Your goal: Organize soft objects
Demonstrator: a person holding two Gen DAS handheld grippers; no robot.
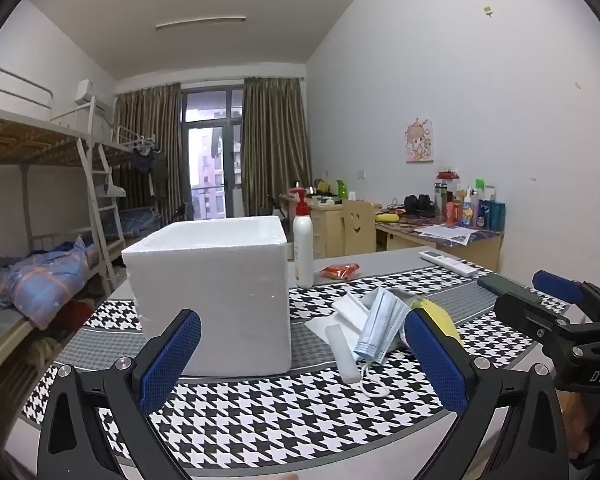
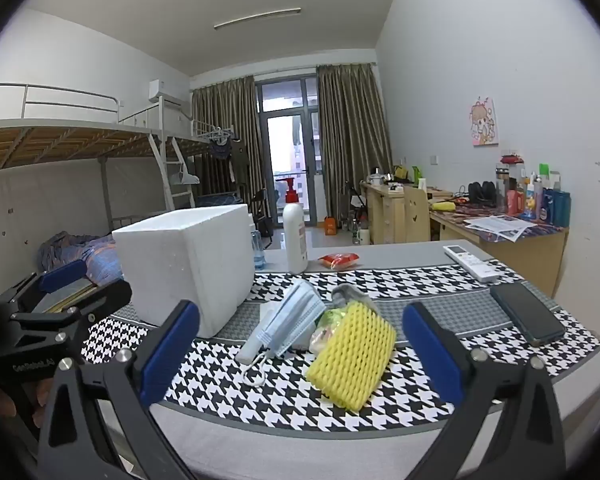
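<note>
A white foam box (image 1: pixel 216 292) stands on the houndstooth mat; it also shows in the right wrist view (image 2: pixel 184 264). Beside it lies a pile of soft things: a blue face mask (image 1: pixel 380 324) (image 2: pixel 292 320), white foam strips (image 1: pixel 342 346), a yellow foam net sleeve (image 2: pixel 352 356) (image 1: pixel 436 312) and a crumpled plastic bag (image 2: pixel 328 328). My left gripper (image 1: pixel 300 360) is open and empty, in front of the box and the pile. My right gripper (image 2: pixel 300 354) is open and empty, just short of the yellow sleeve. Each gripper shows in the other's view, the right one (image 1: pixel 556 304) and the left one (image 2: pixel 60 292).
A white pump bottle (image 1: pixel 303 248) (image 2: pixel 295 236) and a red snack packet (image 1: pixel 340 270) (image 2: pixel 339 260) stand behind the pile. A white remote (image 2: pixel 472 262) (image 1: pixel 448 262) and a dark phone (image 2: pixel 526 314) (image 1: pixel 508 288) lie at the right. Bunk beds stand left, desks right.
</note>
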